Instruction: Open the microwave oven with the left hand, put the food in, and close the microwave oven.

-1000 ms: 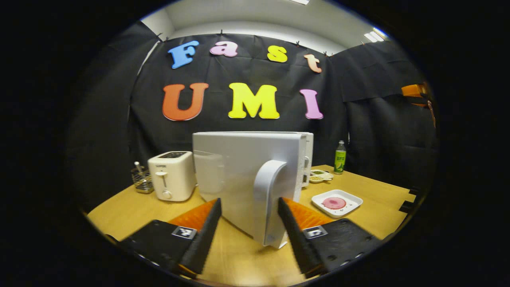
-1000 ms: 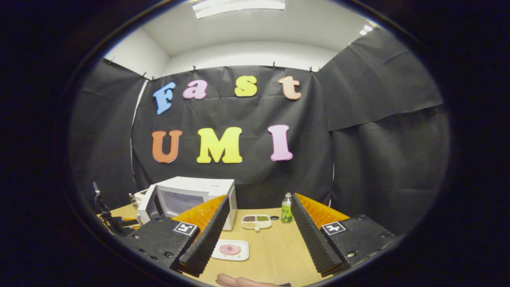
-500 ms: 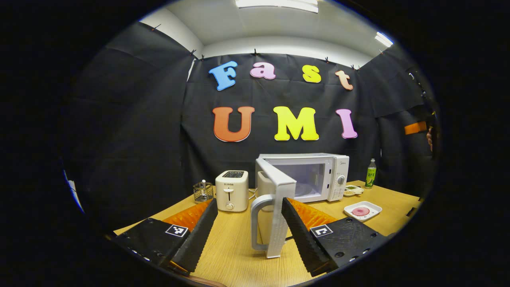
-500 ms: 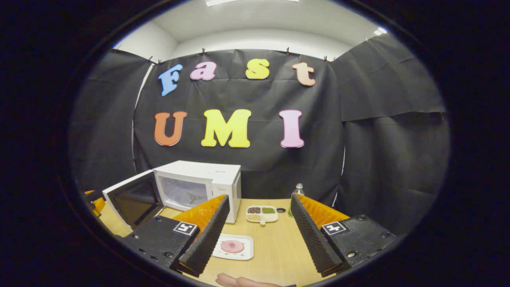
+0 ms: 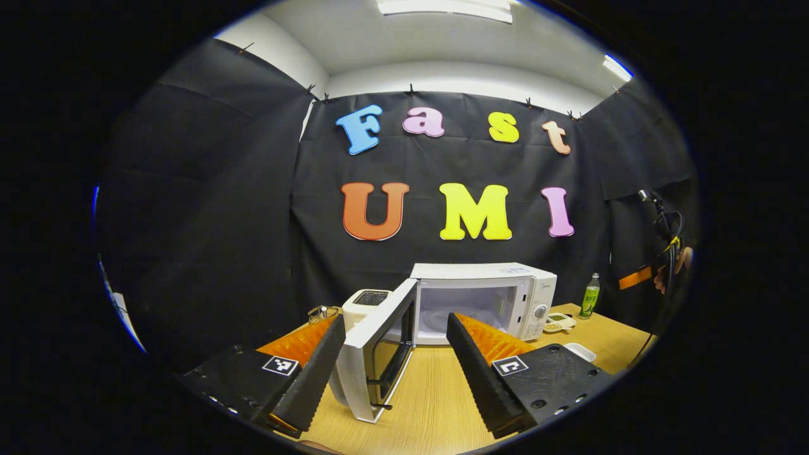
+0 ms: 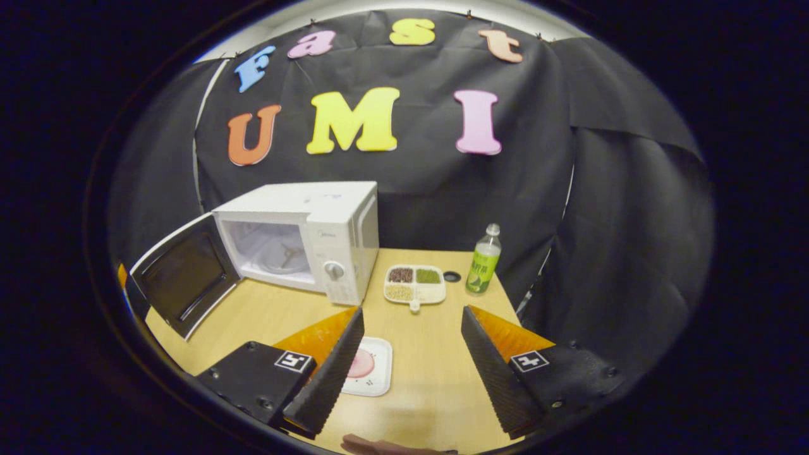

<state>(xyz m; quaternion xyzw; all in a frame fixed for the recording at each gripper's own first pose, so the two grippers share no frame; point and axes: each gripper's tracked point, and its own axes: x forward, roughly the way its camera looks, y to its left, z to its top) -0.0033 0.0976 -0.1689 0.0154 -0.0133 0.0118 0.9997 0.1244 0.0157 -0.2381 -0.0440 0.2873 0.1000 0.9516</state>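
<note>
Gaping empty, both tongs (image 5: 395, 373) (image 6: 407, 363), microwave door (image 5: 373, 360) swung wide, toaster (image 5: 365, 302) left view, food plate (image 6: 368, 366) right view.

Pretty even overhead light from ceiling panels (image 5: 445, 6), no harsh glare. Heavy fisheye bend at the edges, table (image 6: 436, 373) shadows are soft, everything's reasonably sharp, black cloth soaks up light.

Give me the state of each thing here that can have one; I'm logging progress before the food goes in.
Microwave: empty inside.
Microwave door: swung wide open.
Plate of food: on the table, not yet picked up.
Bottle: upright, capped.
Divided dish: filled, flat on the table.
Toaster: slots empty.
Left gripper: open, holding nothing.
Right gripper: open, above the plate.
</note>
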